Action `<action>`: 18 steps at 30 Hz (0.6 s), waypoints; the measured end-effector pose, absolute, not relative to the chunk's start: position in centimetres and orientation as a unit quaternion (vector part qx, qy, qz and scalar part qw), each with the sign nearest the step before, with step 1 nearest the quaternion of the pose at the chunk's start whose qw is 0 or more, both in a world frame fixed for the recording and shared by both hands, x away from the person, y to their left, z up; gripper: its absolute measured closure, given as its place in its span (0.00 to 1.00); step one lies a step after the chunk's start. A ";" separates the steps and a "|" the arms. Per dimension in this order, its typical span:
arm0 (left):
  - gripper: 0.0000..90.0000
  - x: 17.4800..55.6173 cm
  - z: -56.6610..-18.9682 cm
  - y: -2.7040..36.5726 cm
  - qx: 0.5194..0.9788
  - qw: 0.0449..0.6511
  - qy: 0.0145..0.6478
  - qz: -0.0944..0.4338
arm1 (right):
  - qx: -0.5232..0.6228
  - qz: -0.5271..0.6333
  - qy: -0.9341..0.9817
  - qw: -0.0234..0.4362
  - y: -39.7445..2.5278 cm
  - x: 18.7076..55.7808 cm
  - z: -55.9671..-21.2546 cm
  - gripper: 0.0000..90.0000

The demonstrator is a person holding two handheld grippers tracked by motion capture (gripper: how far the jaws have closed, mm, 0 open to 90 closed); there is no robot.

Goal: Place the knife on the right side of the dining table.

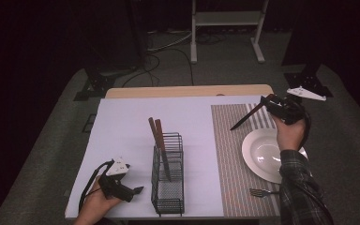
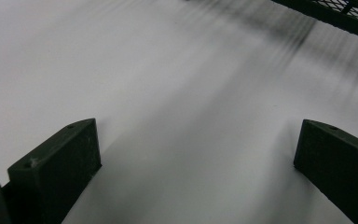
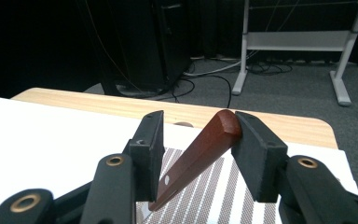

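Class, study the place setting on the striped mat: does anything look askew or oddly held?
Yes. The right gripper holds a wooden-handled knife slantwise above the striped placemat, and its handle sits crooked between the jaws, touching one jaw near its tip. Nothing looks spilled or broken.

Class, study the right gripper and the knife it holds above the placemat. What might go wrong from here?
1. The right gripper seems to hold the knife only near its handle end, so it may pivot or slip.
2. The blade hangs tilted beside the white plate and might strike its rim when lowered.
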State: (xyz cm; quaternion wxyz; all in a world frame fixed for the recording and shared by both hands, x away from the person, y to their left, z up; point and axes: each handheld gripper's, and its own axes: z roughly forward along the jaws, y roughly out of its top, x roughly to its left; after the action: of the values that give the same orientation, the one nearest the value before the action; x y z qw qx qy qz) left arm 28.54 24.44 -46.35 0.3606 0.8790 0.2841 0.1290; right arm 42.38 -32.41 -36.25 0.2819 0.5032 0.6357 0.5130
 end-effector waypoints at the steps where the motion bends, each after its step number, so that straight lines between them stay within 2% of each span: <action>1: 0.00 28.5 -46.3 24.4 0.879 0.361 0.284 0.129 | 0.505 0.512 0.635 0.283 -32.6 42.4 -36.4 0.59; 18: 0.00 28.5 -46.3 24.4 0.879 0.361 0.284 0.129 | 0.527 0.499 0.629 0.279 -34.5 42.0 -38.1 0.59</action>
State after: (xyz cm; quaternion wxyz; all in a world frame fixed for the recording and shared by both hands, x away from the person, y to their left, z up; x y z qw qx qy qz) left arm 28.54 24.44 -46.34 0.3606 0.8790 0.2841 0.1289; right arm 41.98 -34.49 -38.12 0.2788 0.5268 0.6293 0.4988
